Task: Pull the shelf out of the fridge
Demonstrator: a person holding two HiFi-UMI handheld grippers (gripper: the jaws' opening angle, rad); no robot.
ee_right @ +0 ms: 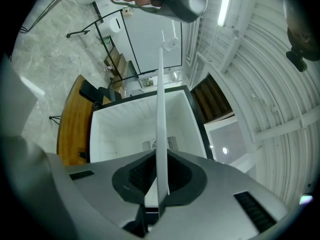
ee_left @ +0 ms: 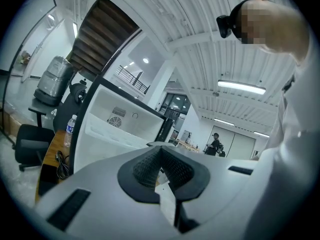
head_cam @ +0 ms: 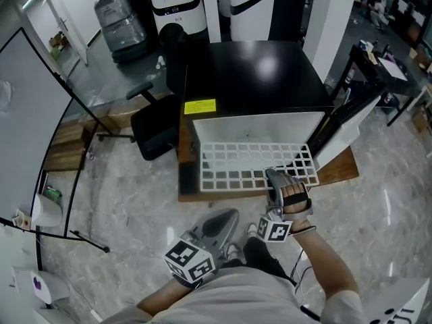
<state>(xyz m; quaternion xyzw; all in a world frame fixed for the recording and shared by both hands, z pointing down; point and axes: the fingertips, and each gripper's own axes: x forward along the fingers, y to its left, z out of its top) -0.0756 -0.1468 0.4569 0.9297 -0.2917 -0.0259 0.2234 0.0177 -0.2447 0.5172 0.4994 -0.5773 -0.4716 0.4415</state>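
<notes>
We look down on a black fridge (head_cam: 250, 73) standing on a wooden platform (head_cam: 341, 171). Its door (head_cam: 351, 123) is swung open at 3 o'clock and its white inside faces us. The white grid shelf (head_cam: 236, 164) sticks out of the opening toward 6 o'clock, with most of its grid showing in front of the fridge and above the platform. We cannot tell whether its rear edge sits inside the cavity.

Our right gripper (head_cam: 275, 177) is at the shelf's front edge, at about 5 o'clock on the grid. In the right gripper view the shelf (ee_right: 160, 124) shows edge-on as a thin white blade running from between the jaws toward 12 o'clock. The jaws are clamped on it, one pad on each face, and the fridge's white cavity (ee_right: 125, 126) lies behind.

Our left gripper (head_cam: 229, 216) hangs low near our body, at about 8 o'clock from the right one and apart from the shelf. In the left gripper view its jaws (ee_left: 161, 171) are pressed together with nothing between them. That view takes in the open fridge (ee_left: 120, 129) at 10 o'clock, with a water bottle (ee_left: 70, 130) beside it.

A yellow label (head_cam: 200, 106) sits on the fridge's top near the front left corner. A black office chair (head_cam: 158, 123) stands at 9 o'clock of the fridge.
</notes>
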